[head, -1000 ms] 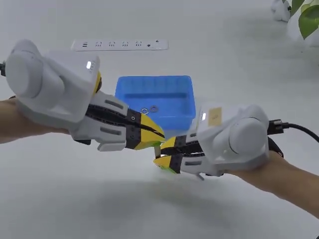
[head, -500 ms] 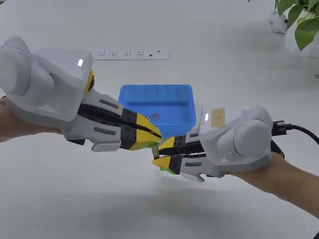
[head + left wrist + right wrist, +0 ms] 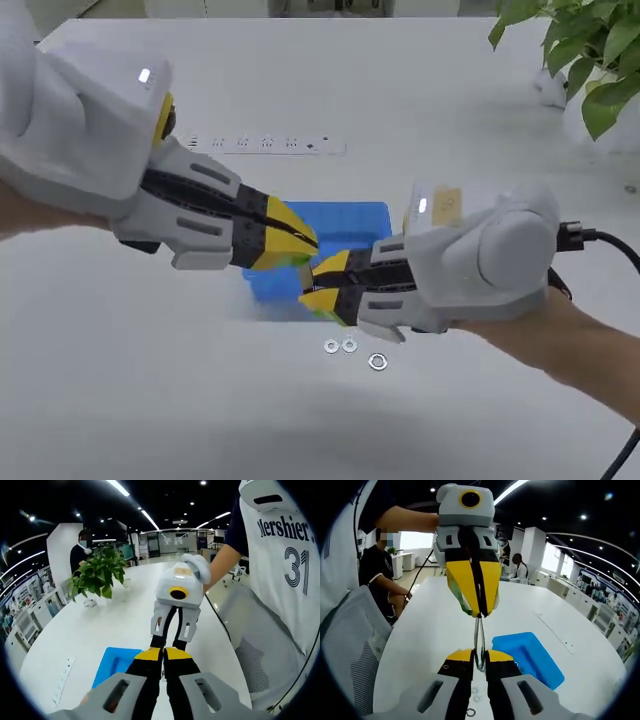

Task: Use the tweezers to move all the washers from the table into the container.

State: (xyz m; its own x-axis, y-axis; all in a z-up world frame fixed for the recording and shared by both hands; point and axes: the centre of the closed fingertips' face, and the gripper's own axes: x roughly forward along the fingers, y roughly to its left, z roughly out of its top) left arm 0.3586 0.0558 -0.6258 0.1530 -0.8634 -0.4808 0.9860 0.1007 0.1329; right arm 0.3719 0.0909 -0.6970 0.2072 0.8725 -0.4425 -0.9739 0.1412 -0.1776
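Observation:
Thin metal tweezers (image 3: 479,635) run between the two grippers, which meet tip to tip. My left gripper (image 3: 312,243) comes in from the left and is shut on the tweezers' far end, as the right gripper view shows. From the right, my right gripper (image 3: 308,292) is shut on their near end (image 3: 479,654). Three small washers (image 3: 349,346) lie on the white table just below the right gripper. The blue container (image 3: 345,215) sits behind both grippers, and they hide its inside. In the left gripper view my own jaws (image 3: 163,652) are pressed together, with the container (image 3: 114,664) below left.
A white power strip (image 3: 265,145) lies beyond the container. A potted plant (image 3: 575,45) stands at the table's far right corner. A cable (image 3: 610,250) trails from the right gripper. People stand in the background; an office chair (image 3: 350,650) is by the table edge.
The head camera has tilted up, shifting the whole picture. Both grippers remain tip to tip and now cover the container's inside. Three washers on the table have come into sight below them.

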